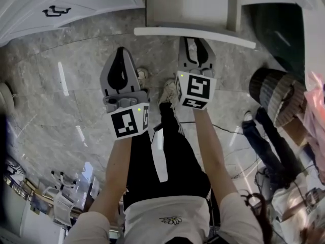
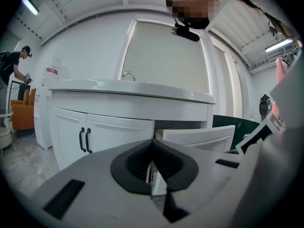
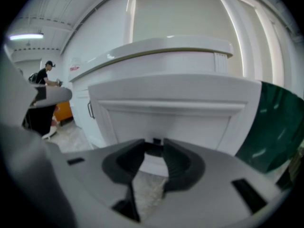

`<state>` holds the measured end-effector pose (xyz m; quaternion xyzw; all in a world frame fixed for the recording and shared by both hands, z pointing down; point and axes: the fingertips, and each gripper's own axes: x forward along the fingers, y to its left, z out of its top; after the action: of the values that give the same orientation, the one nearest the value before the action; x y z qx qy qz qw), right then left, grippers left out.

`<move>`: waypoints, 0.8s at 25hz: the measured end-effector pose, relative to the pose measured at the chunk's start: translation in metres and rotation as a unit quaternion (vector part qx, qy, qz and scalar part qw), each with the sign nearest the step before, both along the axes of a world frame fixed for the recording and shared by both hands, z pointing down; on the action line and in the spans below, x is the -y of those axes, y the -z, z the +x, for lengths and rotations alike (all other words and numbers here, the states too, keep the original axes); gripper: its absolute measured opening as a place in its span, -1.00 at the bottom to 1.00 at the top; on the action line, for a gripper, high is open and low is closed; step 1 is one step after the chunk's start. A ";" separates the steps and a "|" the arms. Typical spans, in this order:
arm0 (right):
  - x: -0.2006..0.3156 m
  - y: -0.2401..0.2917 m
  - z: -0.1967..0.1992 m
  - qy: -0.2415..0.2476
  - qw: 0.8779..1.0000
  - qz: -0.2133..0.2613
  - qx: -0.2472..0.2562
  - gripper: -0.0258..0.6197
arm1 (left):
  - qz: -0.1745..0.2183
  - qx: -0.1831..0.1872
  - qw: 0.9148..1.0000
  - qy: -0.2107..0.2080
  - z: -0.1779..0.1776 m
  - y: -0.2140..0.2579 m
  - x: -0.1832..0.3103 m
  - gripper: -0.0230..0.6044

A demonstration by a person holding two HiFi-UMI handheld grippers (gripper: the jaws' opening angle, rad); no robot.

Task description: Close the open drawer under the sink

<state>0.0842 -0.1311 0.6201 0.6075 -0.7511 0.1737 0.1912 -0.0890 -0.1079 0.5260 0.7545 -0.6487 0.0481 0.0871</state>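
The drawer under the sink stands pulled out; its white front (image 1: 193,34) runs across the top of the head view, and also shows in the left gripper view (image 2: 199,137) and fills the right gripper view (image 3: 171,113). My right gripper (image 1: 196,43) (image 3: 154,144) points at that front from very close, its jaws a small gap apart with nothing held. My left gripper (image 1: 122,65) (image 2: 152,141) hangs lower left, farther from the cabinet, jaws shut and empty. The sink counter (image 2: 133,87) with a faucet (image 2: 127,75) sits above the drawer.
Shut cabinet doors with black handles (image 2: 85,139) (image 1: 56,10) lie left of the drawer. A dark round bin (image 1: 271,90) and another person's legs (image 1: 264,136) stand to the right, with cables on the marble floor (image 1: 66,100). A person (image 2: 19,63) stands far left.
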 end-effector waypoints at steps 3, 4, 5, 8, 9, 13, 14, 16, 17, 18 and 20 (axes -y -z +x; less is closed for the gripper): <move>0.001 0.002 0.000 -0.002 1.000 0.003 0.000 -0.48 | 0.002 0.002 1.000 0.002 -0.001 -0.002 0.003 -0.86; 0.001 0.003 0.000 -0.004 1.000 0.003 0.004 -0.48 | 0.003 0.002 1.000 0.004 -0.001 -0.003 0.003 -0.86; 0.001 0.003 0.000 -0.005 1.000 0.002 0.009 -0.48 | 0.004 0.000 1.000 0.006 0.000 -0.002 0.004 -0.86; 0.007 0.007 0.005 -0.015 1.000 0.005 0.021 -0.48 | 0.013 -0.009 1.000 0.006 0.004 0.003 0.010 -0.86; 0.010 0.009 0.008 -0.020 1.000 0.007 0.020 -0.48 | 0.018 -0.010 1.000 0.005 0.005 0.006 0.012 -0.86; 0.018 0.009 0.012 -0.023 1.000 0.007 0.008 -0.48 | 0.033 -0.018 0.999 0.013 0.000 0.016 0.021 -0.86; 0.019 0.009 0.011 -0.020 1.000 0.008 0.003 -0.48 | 0.035 -0.019 0.999 0.016 -0.002 0.017 0.023 -0.86; 0.022 0.009 0.009 -0.013 1.000 0.011 -0.010 -0.48 | 0.039 -0.014 0.999 0.017 -0.006 0.018 0.027 -0.86; 0.025 0.009 0.008 -0.011 1.000 0.014 -0.017 -0.48 | 0.040 -0.011 0.999 0.017 -0.007 0.018 0.028 -0.86; 0.029 0.010 0.009 -0.010 1.000 0.015 -0.020 -0.48 | 0.041 -0.008 0.999 0.018 -0.007 0.018 0.031 -0.86; 0.037 0.011 0.010 -0.011 1.000 0.017 -0.024 -0.48 | 0.042 -0.005 0.999 0.021 -0.009 0.017 0.036 -0.86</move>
<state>0.0945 -0.1685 0.6094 0.6226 -0.7428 0.1484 0.1967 -0.0984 -0.1435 0.5087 0.7442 -0.6652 0.0154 0.0595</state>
